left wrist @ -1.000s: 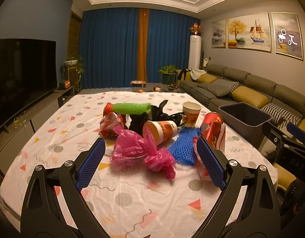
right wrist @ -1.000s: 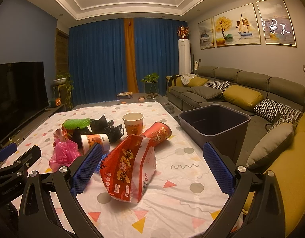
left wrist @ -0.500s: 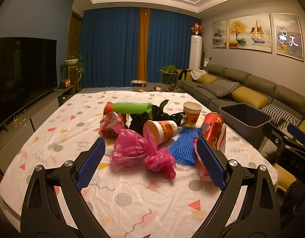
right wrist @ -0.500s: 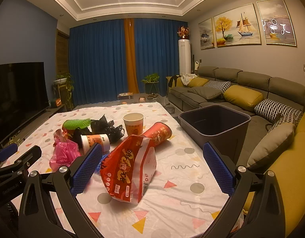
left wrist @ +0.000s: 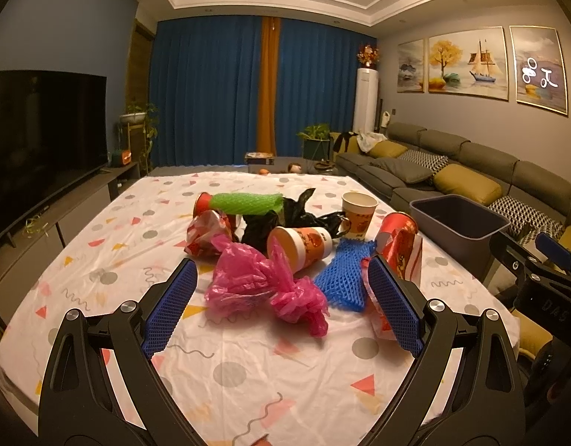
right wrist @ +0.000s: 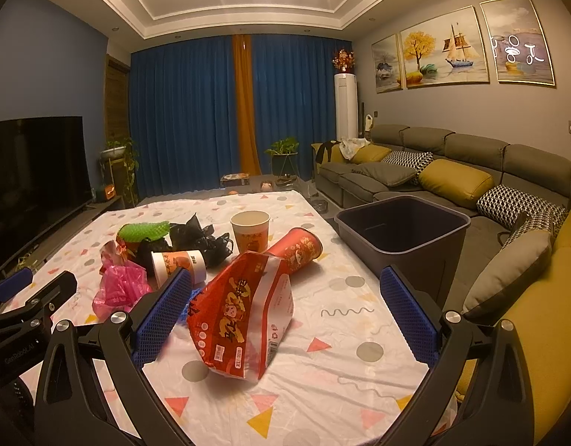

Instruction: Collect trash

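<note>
Facing the litter: both grippers are aimed across the table (left wrist: 248, 379) at a cluster of trash, none of it yet lifted.
Left gripper (left wrist: 281, 304): jaws spread wide, holding nothing; it sits above the cloth, short of the pile.
Right gripper (right wrist: 285, 312): jaws likewise wide apart and empty.
Nearest item, left side: pink plastic bag (left wrist: 263, 282), crumpled, lying directly ahead between the left jaw lines, its long axis running across the gap from left to lower right.
Nearest item, right side: red snack bag (right wrist: 244, 316), lying ahead of the right jaws and toward the left finger, long axis running away from the camera and tilted slightly right.
Other trash: blue foam net (left wrist: 344, 278), tipped paper cup (left wrist: 300, 245), upright paper cup (left wrist: 357, 212), red tube can (right wrist: 296, 249), black bag (left wrist: 285, 215), green foam net (left wrist: 248, 202), all farther back.
Destination: grey bin (right wrist: 404, 230) off the table's right edge, beside the sofa.
Judgement on reach: the right gripper is nearer the bin and has the snack bag almost centred; closing across its narrow width looks the natural approach.
Risk: thin film may slip or crumple.
</note>
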### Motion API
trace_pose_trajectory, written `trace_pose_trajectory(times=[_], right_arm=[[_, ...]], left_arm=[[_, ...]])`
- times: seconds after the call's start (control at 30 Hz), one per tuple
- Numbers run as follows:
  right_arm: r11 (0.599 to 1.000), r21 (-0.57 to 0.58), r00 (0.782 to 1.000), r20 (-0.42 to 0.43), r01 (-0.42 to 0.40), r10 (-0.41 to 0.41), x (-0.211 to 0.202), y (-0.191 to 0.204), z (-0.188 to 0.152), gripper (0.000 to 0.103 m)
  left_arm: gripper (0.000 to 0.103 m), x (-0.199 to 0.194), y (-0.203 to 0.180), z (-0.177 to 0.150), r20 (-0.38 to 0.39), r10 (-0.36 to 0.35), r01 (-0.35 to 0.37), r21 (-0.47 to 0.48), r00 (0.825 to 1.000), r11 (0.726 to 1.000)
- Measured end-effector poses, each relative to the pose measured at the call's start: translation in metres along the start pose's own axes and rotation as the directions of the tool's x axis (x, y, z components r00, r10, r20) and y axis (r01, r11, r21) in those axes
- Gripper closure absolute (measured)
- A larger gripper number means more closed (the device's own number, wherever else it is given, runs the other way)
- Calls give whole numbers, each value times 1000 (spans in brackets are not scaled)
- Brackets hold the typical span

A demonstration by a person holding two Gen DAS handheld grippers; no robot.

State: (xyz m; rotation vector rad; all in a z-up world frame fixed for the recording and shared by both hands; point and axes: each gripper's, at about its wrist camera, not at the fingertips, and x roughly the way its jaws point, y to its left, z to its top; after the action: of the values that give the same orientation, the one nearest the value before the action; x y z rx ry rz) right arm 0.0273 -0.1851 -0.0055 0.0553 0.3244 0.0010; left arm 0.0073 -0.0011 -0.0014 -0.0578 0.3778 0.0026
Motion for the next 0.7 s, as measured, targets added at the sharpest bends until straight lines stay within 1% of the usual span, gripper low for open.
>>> trace_pose_trajectory(times=[0.33,0.4,0.47,0.7], right_arm=[[999,-9,999,0,-41,41,3,3,-9,5],[998,-17,999,-3,-54,54,4,6,-12,6],[997,-32,998,0,-65,65,5,10,-15,9],[991,-60,993,-12,-122,121,15,25,-28,11]], left_arm=[[11,1,4,-4,-1,-2,2,-3,1000,1000],[11,2,4,-4,-1,3,-3,0,1000,1000],[12,2,6,-6,0,1,-1,-1,1000,1000],[19,8,17,-14,-4,2,-2,-12,1000,1000]])
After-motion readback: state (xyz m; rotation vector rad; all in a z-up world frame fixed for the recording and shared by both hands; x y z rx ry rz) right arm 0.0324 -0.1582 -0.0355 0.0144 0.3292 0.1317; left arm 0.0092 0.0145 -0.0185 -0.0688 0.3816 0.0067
